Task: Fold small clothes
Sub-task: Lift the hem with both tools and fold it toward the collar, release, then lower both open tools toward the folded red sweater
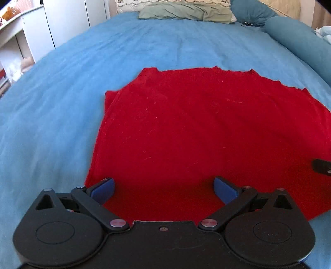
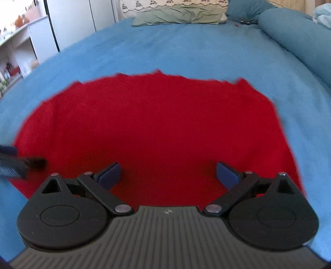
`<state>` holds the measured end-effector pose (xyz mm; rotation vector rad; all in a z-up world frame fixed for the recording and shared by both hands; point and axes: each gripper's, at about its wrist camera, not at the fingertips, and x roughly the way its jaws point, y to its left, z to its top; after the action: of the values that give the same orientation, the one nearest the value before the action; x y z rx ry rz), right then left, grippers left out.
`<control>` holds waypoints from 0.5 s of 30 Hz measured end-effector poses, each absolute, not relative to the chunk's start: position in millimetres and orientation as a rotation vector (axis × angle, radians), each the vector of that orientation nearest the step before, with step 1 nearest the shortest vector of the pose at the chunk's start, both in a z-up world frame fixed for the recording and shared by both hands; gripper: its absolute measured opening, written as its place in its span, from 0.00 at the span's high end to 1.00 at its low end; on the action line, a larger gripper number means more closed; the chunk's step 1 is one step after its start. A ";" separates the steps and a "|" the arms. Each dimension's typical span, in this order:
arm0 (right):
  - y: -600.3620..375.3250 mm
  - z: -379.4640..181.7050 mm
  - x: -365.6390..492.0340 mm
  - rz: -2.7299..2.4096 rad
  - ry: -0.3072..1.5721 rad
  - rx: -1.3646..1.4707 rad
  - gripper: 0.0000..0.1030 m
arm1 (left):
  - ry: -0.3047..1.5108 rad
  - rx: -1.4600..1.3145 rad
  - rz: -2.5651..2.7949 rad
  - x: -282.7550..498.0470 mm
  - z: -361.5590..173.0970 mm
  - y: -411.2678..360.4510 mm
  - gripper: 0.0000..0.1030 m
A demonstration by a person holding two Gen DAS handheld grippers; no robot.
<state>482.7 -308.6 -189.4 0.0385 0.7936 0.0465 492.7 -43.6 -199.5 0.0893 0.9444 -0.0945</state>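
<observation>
A: Start with the big things. What is under you?

B: A bed (image 1: 62, 103) with a blue cover, running away from me toward a green pillow (image 1: 186, 12) at the far end and a blue bolster (image 1: 300, 41) along the right side. White cupboards (image 1: 68, 20) stand off to the left.

A: And the garment?

B: The red garment (image 1: 196, 128) lies flat on the near part of the bed, spread out with no bunching, which I judge is so it can be folded cleanly. On its left side a doubled layer shows along the edge, so part of it seems already turned in. The far edge is uneven, with small notches; I cannot tell whether that is the neck end or the hem.

A: Which way does it run?

B: It looks wider across than deep, so I would put its long axis from left to right in front of me, though the fisheye bends things and I hold that loosely.

A: Your claws?

B: My left claw (image 1: 164, 189) hangs over the near left part of the cloth, jaws spread fully, nothing between them. My right claw (image 2: 168, 173) is the same over the near right part: wide open, empty. They point down at the near edge side by side, well placed, I think, to pinch it at two spots.
</observation>
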 end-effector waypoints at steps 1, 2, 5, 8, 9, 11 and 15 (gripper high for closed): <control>-320.5 -190.9 481.2 0.023 0.806 0.041 0.00 | 0.945 0.095 -0.103 492.1 -199.1 -43.2 0.00; -336.0 -191.0 476.0 0.003 0.810 0.054 0.00 | 0.947 0.108 -0.107 496.3 -197.6 -46.8 0.00; -370.2 -188.0 467.4 -0.030 0.841 0.079 0.00 | 0.958 0.140 -0.110 499.8 -195.0 -55.2 0.00; -388.3 -177.7 460.4 -0.099 0.905 0.082 0.00 | 0.984 0.139 -0.092 502.9 -187.9 -58.5 0.01; -393.9 -169.2 455.5 -0.079 0.905 0.118 0.00 | 0.979 0.150 -0.089 506.5 -182.9 -64.3 0.01; -393.7 -147.2 441.2 -0.053 0.883 0.139 0.00 | 0.947 0.172 -0.102 501.4 -162.2 -74.3 0.01; -391.6 -122.5 426.8 -0.072 0.882 0.163 0.00 | 0.950 0.136 -0.163 499.8 -133.1 -97.7 0.00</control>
<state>426.8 -391.6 -122.5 0.1630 0.8824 -0.0722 499.8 -97.7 -133.1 0.1357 0.9498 -0.1626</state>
